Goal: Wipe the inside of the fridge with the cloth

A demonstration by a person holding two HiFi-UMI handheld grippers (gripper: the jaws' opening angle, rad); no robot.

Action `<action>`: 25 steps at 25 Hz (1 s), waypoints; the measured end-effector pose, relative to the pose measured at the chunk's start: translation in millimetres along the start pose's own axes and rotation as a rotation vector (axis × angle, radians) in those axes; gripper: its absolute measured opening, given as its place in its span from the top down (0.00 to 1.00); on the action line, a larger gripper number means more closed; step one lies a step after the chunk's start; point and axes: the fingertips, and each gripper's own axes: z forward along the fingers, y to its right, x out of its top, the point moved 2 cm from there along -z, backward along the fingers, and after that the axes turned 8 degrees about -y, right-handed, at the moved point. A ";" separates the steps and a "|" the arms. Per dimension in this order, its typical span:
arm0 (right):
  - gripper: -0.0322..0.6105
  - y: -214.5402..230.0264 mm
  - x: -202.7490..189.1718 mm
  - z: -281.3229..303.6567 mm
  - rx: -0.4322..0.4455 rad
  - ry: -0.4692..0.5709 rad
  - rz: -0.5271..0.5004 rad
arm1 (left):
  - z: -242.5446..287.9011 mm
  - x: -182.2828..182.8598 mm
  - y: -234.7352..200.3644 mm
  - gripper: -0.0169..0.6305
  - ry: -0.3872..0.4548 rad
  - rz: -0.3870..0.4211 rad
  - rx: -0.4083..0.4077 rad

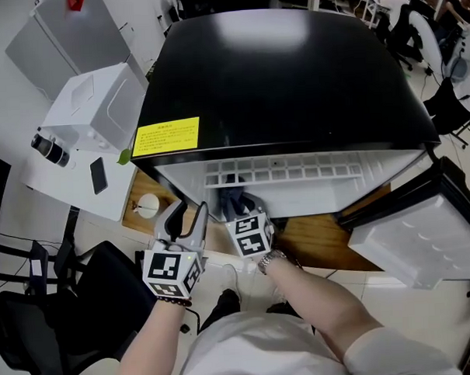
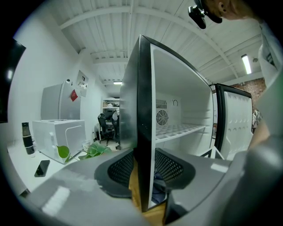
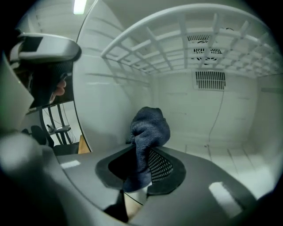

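While the left gripper (image 1: pixel 186 216) is clamping the left wall edge of the fridge (image 1: pixel 292 79), the right gripper (image 3: pixel 140 170) is grasping the dark blue cloth (image 3: pixel 149 130) inside.

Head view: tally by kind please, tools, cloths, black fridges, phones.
tools: 2, left tool and right tool
cloth: 1
black fridge: 1
phone: 1
total: 5
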 end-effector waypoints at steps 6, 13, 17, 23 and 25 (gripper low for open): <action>0.84 17.6 -11.0 1.1 -0.069 -0.037 -0.022 | -0.7 -0.3 -0.8 0.75 0.003 0.001 -0.003; 0.84 43.1 -19.1 -7.2 -0.130 -0.063 -0.013 | -0.9 -1.0 -0.9 0.75 0.002 -0.001 -0.003; 0.84 57.1 -24.3 -13.2 -0.156 -0.064 0.001 | -0.8 -1.4 -1.1 0.75 0.005 -0.005 0.002; 0.84 77.3 -30.7 -23.9 -0.192 -0.063 0.010 | -0.6 -1.3 -1.5 0.75 0.005 -0.007 0.008; 0.84 85.7 -33.6 -28.9 -0.208 -0.065 0.014 | -0.7 -1.4 -1.5 0.75 0.005 -0.009 0.009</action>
